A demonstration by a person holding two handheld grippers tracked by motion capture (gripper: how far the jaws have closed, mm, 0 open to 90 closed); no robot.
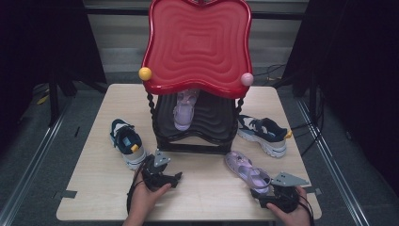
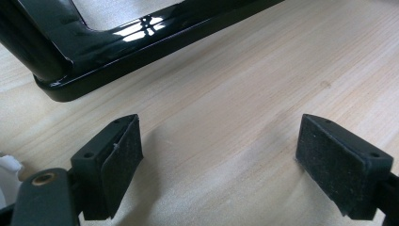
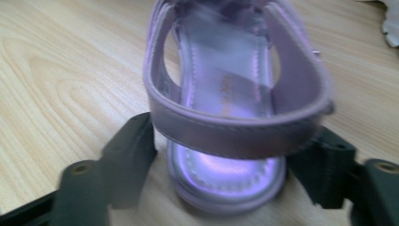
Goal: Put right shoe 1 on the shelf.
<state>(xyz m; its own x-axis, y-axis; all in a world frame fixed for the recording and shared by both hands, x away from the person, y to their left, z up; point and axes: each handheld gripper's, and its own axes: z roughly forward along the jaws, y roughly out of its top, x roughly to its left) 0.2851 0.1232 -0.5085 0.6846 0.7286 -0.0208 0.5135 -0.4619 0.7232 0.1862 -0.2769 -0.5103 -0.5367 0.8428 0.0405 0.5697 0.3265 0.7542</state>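
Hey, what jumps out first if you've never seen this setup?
A glossy red wavy tray tops a black rack at the table's middle, with a lilac sandal on the shelf beneath. Its mate lies near the front right, heel between the right gripper's jaws.

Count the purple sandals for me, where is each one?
2. One purple sandal sits on the rack's lower black shelf. The other sandal lies on the table, its heel between the right gripper jaws. Others may be hidden.
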